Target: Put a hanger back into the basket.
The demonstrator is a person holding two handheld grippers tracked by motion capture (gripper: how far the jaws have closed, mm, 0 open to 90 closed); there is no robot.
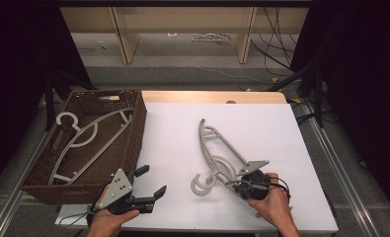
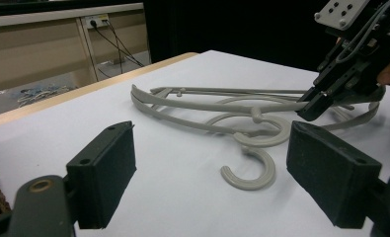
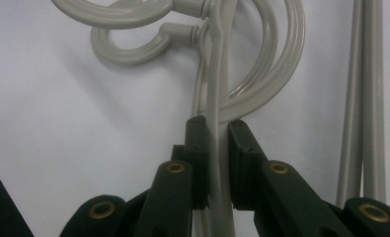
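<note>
- Left of the frame: a brown woven basket with one grey hanger lying inside; I can read no label or writing on it.
- Lower left: the left gripper, jaws spread wide, nothing between them.
- Centre of the white table: two grey hangers stacked together.
- Lower right: the right gripper, jaws clamped narrowly on a bar of those hangers near the hooks.

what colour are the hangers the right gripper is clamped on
Pale grey, almost beige plastic hangers, seen best in the right gripper view, pinched by the right gripper.
</note>
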